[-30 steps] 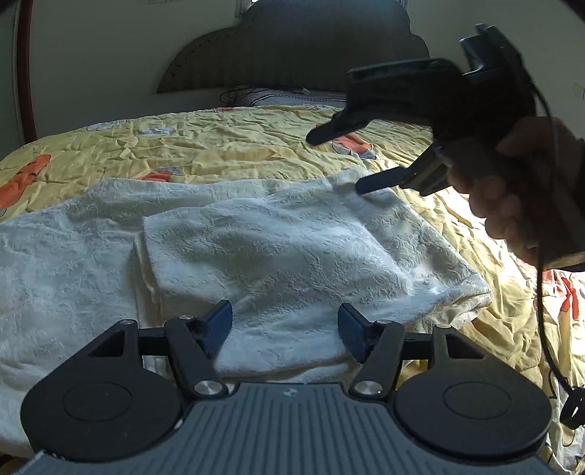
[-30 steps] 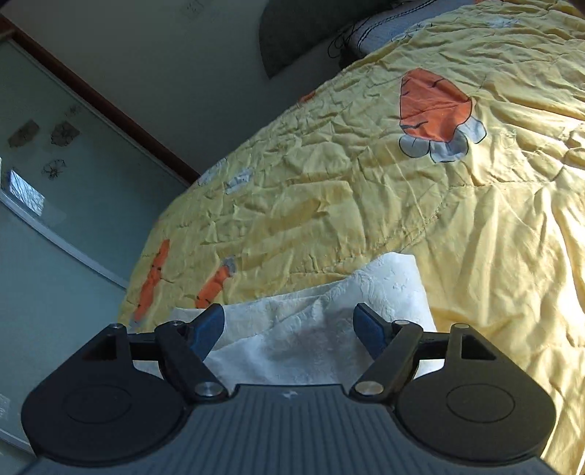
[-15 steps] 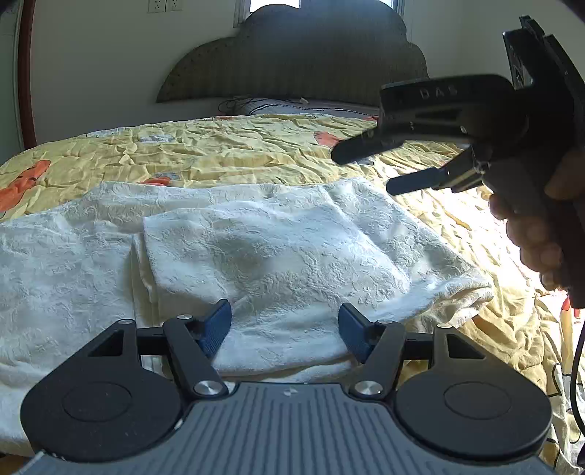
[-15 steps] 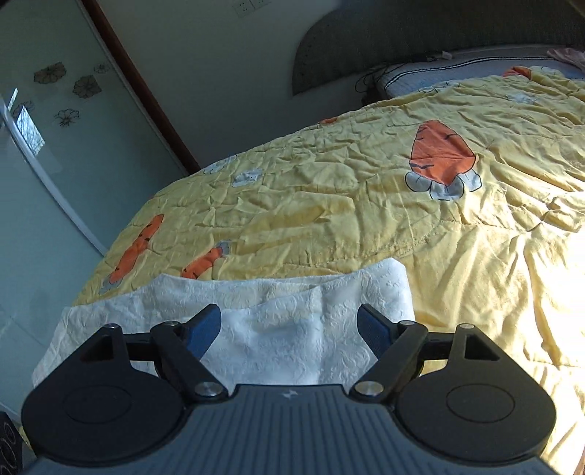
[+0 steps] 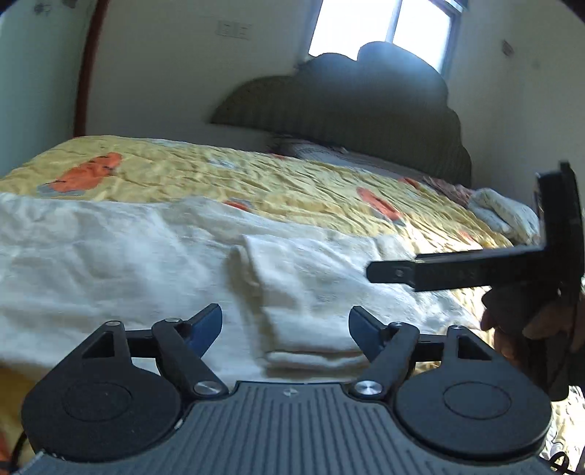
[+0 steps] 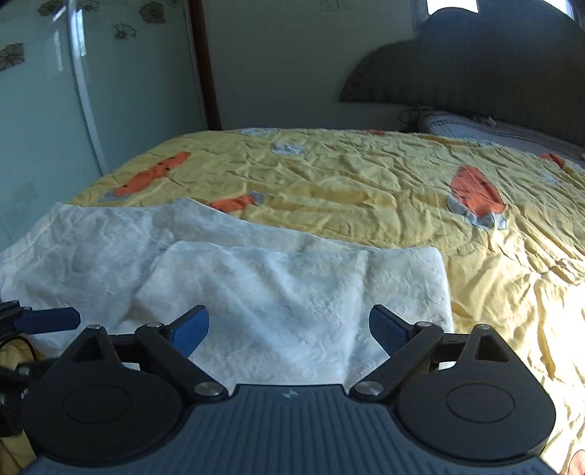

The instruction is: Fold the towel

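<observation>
Left wrist only: window [image 5: 384, 33] above headboard [image 5: 351, 106].

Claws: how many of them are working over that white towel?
2. The left claw is over the near edge of the towel; the right claw is over its folded part. Both are open.

right hand-held gripper [image 5: 387, 272]: dropped lower, levelled beside towel [image 5: 310, 285] | left hand-held gripper [image 5: 285, 325]: shifted left, view tilted up

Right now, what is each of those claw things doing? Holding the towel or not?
Left gripper: open, holding nothing, above the towel.
Right gripper: open, holding nothing, also over the towel.
</observation>
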Motion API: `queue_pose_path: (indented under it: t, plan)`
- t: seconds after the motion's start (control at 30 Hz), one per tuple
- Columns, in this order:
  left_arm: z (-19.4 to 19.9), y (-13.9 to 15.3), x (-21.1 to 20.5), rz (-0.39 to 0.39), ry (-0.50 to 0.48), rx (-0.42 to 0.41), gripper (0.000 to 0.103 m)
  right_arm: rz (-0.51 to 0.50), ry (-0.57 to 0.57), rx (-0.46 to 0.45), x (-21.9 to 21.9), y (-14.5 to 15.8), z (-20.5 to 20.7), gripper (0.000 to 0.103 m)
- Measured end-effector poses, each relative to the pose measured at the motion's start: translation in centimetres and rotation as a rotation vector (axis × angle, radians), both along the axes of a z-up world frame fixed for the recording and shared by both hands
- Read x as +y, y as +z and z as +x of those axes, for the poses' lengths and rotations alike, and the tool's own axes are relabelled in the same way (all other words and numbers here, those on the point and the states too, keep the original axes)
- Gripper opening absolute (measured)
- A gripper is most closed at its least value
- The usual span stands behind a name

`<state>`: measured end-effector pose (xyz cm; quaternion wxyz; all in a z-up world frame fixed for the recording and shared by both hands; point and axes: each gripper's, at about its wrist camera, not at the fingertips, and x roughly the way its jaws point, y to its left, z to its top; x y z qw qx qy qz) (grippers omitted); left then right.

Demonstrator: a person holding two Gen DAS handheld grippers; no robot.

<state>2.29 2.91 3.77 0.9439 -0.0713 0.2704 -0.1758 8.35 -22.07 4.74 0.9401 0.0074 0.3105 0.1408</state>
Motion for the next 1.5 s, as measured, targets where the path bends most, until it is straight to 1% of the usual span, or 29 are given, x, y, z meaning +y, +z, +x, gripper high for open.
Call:
queue_pose_path:
  t: [0.07,0.1,0.13,0.2,0.3,0.37,0.43,0.53,0.63,0.73,0.8,0.83,0.9,0.93,0.97,1.0,1.03,1.07,1.1,1.13,1.2,1.23,1.3,1.33,1.37,1.4,1.43,1.47,1.5]
  plan:
    - [-0.6,0.5,3.8,-0.022,0.113,-0.002,0.08,-0.008,0.056,-0.013,1.8,0.6,-0.6,0.095]
    - [-0.8,0.9,6.0,-0.034,0.189,-0.001,0.08,-0.011,0.082,-0.01,2.7,0.7,-0.6,0.095]
    - [-1.0,1.4,8.8,-0.062,0.294,0.002,0.08,-0.015,0.115,-0.004,4.0,0.8,-0.6,0.095]
    - [-1.7,2.1,13.4,-0.142,0.488,0.01,0.082,-0.024,0.164,-0.008,6.1,0.8,-0.6,0.095]
    - [-3.3,2.5,20.0,-0.306,0.786,0.006,0.09,-0.006,0.266,-0.013,10.3,0.5,-1.1,0.095]
    - [-4.3,2.7,23.4,-0.384,0.931,0.011,0.091,-0.013,0.358,-0.017,13.4,0.4,-1.6,0.095]
    - [-5.0,2.7,25.4,-0.43,0.998,0.017,0.091,-0.084,0.45,-0.066,17.0,0.0,-2.4,0.095]
    - [-5.8,2.7,27.0,-0.478,1.019,0.041,0.091,-0.237,0.573,-0.107,22.1,-1.0,-3.1,0.095]
    - [-6.5,3.0,28.0,-0.537,1.005,0.06,0.091,-0.322,0.657,-0.116,25.6,-2.1,-3.5,0.095]
    - [-7.4,3.6,28.8,-0.559,1.008,0.047,0.091,-0.347,0.672,-0.179,27.7,-2.7,-3.2,0.095]
    - [-8.1,4.1,28.7,-0.553,1.031,0.019,0.091,-0.377,0.626,-0.221,29.0,-2.7,-2.3,0.095]
    - [-8.0,4.4,28.8,-0.533,1.055,-0.003,0.091,-0.384,0.604,-0.23,29.6,-2.6,-1.7,0.095]
    - [-8.6,5.5,28.7,-0.475,1.111,-0.062,0.091,-0.368,0.578,-0.214,30.8,-2.5,-0.4,0.095]
    - [-8.9,6.3,28.4,-0.423,1.157,-0.116,0.091,-0.358,0.566,-0.208,31.4,-2.5,0.0,0.093]
    - [-9.3,7.1,28.0,-0.359,1.198,-0.177,0.091,-0.344,0.566,-0.203,31.7,-2.6,0.1,0.088]
    - [-9.8,7.9,27.6,-0.289,1.228,-0.252,0.091,-0.324,0.578,-0.186,31.9,-2.7,0.1,0.073]
    - [-10.2,8.7,27.1,-0.216,1.239,-0.35,0.091,-0.286,0.589,-0.165,31.8,-2.7,0.1,0.06]
    - [-10.4,9.4,26.8,-0.156,1.227,-0.417,0.092,-0.26,0.59,-0.154,31.8,-2.8,0.0,0.056]
    - [-10.4,10.1,26.7,-0.098,1.212,-0.451,0.093,-0.241,0.593,-0.152,31.7,-2.9,-0.3,0.047]
    - [-10.0,10.6,26.9,-0.081,1.19,-0.453,0.093,-0.24,0.59,-0.159,31.7,-3.1,-0.5,0.045]
    - [-9.0,10.8,27.8,-0.167,1.102,-0.4,0.097,-0.221,0.574,-0.159,31.7,-3.2,-0.6,0.044]
    - [-8.0,10.4,28.0,-0.252,1.049,-0.316,0.097,-0.179,0.558,-0.134,31.5,-3.2,-0.2,0.043]
    - [-5.6,8.5,28.6,-0.402,0.955,-0.13,0.097,-0.024,0.512,-0.059,30.1,-3.1,1.1,0.042]
    - [-4.3,7.1,28.5,-0.487,0.896,-0.024,0.096,0.081,0.484,-0.014,29.1,-3.0,2.0,0.039]
    - [-3.1,5.9,28.2,-0.555,0.845,0.059,0.096,0.208,0.449,0.042,27.6,-3.2,2.9,0.037]
    - [-2.2,5.0,27.6,-0.604,0.804,0.115,0.096,0.319,0.416,0.09,26.3,-3.6,3.7,0.033]
    - [-1.3,4.0,26.7,-0.645,0.762,0.167,0.096,0.395,0.394,0.124,25.4,-4.1,4.2,0.03]
    - [-0.6,3.3,25.8,-0.674,0.729,0.195,0.096,0.437,0.384,0.142,24.8,-4.3,4.5,0.029]
    - [0.0,3.0,25.3,-0.693,0.7,0.207,0.096,0.451,0.38,0.15,24.6,-4.3,4.5,0.029]
